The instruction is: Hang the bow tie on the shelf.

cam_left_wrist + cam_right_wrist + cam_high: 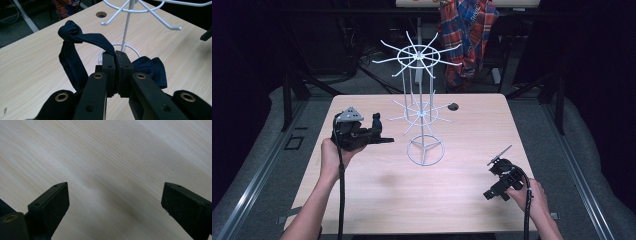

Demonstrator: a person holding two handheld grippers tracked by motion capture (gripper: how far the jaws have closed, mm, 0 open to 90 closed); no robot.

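Left, gripper (115,56) clamped on navy tie (75,37), held above table (377,185) near white rack (424,115). Right, gripper (115,202) spread wide over bare wood.

Dark navy bow tie (82,42), strap knotted at the far end and looping up, pinched between the closed left tongs (115,58) above the bench, near the white wire rack (130,32).
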